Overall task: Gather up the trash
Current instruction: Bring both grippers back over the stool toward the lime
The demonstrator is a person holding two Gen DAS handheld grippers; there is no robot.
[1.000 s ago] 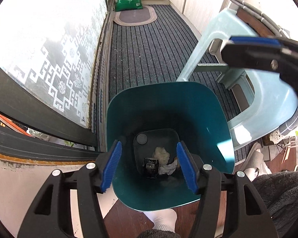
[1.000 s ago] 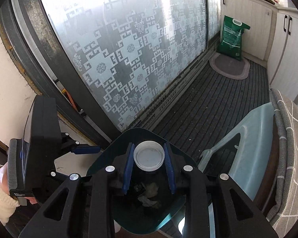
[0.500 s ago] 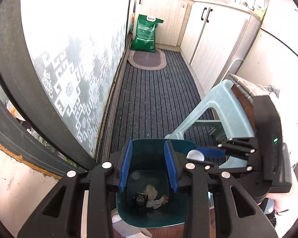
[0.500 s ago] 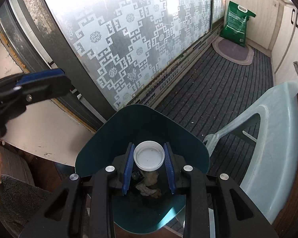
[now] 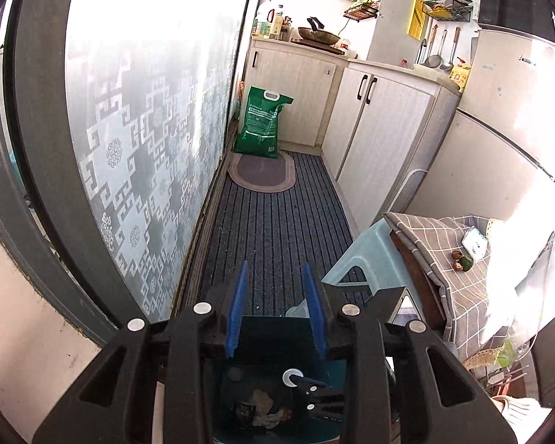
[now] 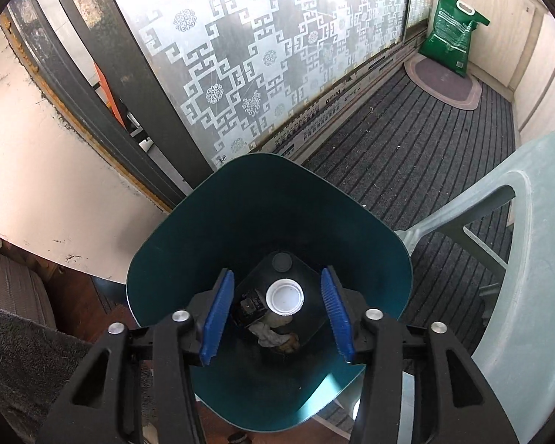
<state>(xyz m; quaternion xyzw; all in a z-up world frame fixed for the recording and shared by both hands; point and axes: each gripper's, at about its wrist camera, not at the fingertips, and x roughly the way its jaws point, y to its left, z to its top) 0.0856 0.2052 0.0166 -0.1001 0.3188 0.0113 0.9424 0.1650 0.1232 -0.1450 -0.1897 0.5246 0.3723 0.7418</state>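
Observation:
A teal trash bin point(image 6: 351, 233) stands on the floor below both grippers. In the right wrist view my right gripper point(image 6: 275, 318) is open over the bin's mouth. A white bottle cap point(image 6: 285, 298) lies free inside, above a black piece point(image 6: 249, 307) and crumpled paper point(image 6: 272, 338) on the bottom. In the left wrist view my left gripper point(image 5: 275, 310) is open and empty, raised above the bin point(image 5: 266, 333). The cap point(image 5: 292, 376) and the right gripper's tip point(image 5: 314, 396) show inside the bin.
A pale blue plastic stool point(image 6: 529, 259) stands right of the bin. A table with a checked cloth point(image 5: 458, 259) holds small scraps point(image 5: 462, 261) and a white packet point(image 5: 473, 240). A frosted sliding door point(image 5: 137, 140) runs along the left. A green bag point(image 5: 262, 122) stands far back.
My right gripper has opened and let the white cap go; it now lies in the bin. My left gripper has lifted and tilted up toward the kitchen.

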